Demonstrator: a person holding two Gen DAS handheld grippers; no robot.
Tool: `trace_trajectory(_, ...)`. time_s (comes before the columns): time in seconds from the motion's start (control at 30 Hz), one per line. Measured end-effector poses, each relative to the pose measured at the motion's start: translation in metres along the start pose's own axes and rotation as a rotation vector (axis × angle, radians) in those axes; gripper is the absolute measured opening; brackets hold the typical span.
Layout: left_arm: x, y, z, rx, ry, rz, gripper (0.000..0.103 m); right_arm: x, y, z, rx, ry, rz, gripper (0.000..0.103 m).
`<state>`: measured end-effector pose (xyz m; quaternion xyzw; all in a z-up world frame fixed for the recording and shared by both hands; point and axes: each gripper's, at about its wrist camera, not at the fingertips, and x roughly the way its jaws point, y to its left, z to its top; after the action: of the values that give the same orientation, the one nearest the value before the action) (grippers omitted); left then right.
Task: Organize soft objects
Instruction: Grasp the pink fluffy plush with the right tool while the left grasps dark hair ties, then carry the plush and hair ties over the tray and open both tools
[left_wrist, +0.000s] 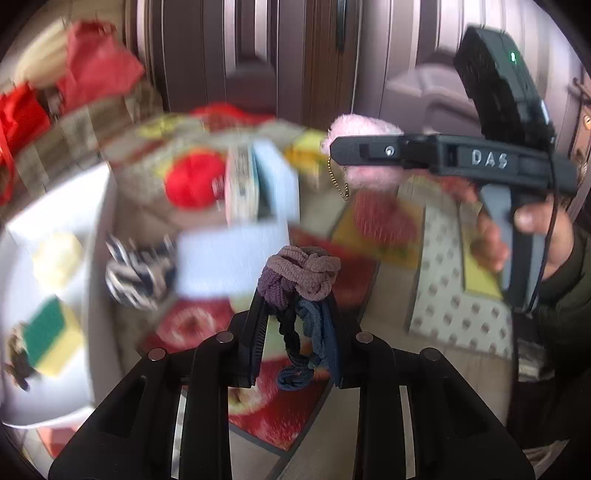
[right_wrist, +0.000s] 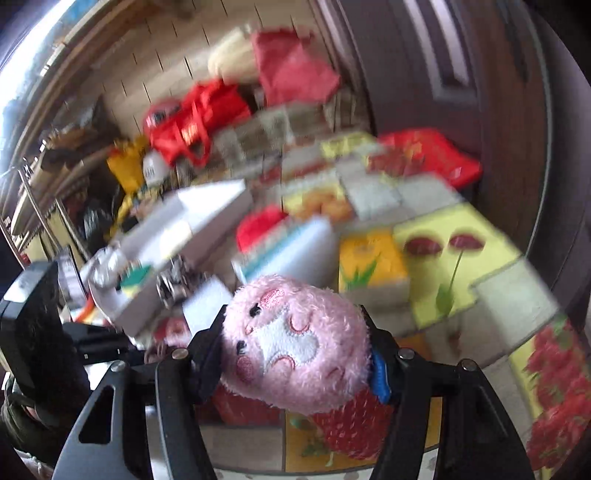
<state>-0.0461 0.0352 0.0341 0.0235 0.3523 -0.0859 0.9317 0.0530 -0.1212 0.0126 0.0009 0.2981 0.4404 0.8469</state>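
L gripper clamps a tangled bunch of hair ties, mauve, purple & navy, loops dangling between its nearly closed fingers, above the fruit-print tablecloth. R gripper is closed on a pink plush toy, embroidered face up, held off the table. Far left: white tray w/ green-yellow sponge; a zebra-striped scrunchie lies just right of the tray. Background is motion-blurred.
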Motion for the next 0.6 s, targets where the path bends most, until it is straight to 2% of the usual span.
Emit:
trace_trajectory(0.03,-0.008,0.0,0.002,0.005,-0.047,0.015,0.026,-0.009,0.004,0.002,-0.003,-0.058,-0.005,0.063)
trace_trajectory(0.07,-0.02,0.001,0.005,0.006,-0.116,0.064,0.027,-0.013,0.005,0.004,0.004,-0.097,-0.006,0.063)
trace_trajectory(0.17,-0.04,0.008,0.007,-0.001,-0.219,0.181,0.027,-0.021,0.008,0.007,0.041,-0.188,0.004,0.063)
trace_trajectory(0.23,-0.045,0.015,0.009,-0.018,-0.244,0.241,0.027,-0.022,0.012,0.009,0.036,-0.223,-0.01,0.063)
trace_trajectory(0.3,-0.048,0.025,0.016,-0.055,-0.25,0.27,0.027,-0.025,0.015,0.011,0.019,-0.249,-0.03,0.063)
trace_trajectory(0.5,-0.077,0.055,0.058,-0.146,-0.343,0.351,0.027,-0.03,0.022,0.028,0.042,-0.305,-0.01,0.063)
trace_trajectory(0.6,-0.091,0.074,0.05,-0.197,-0.385,0.393,0.027,-0.034,0.032,0.038,0.036,-0.353,-0.001,0.063)
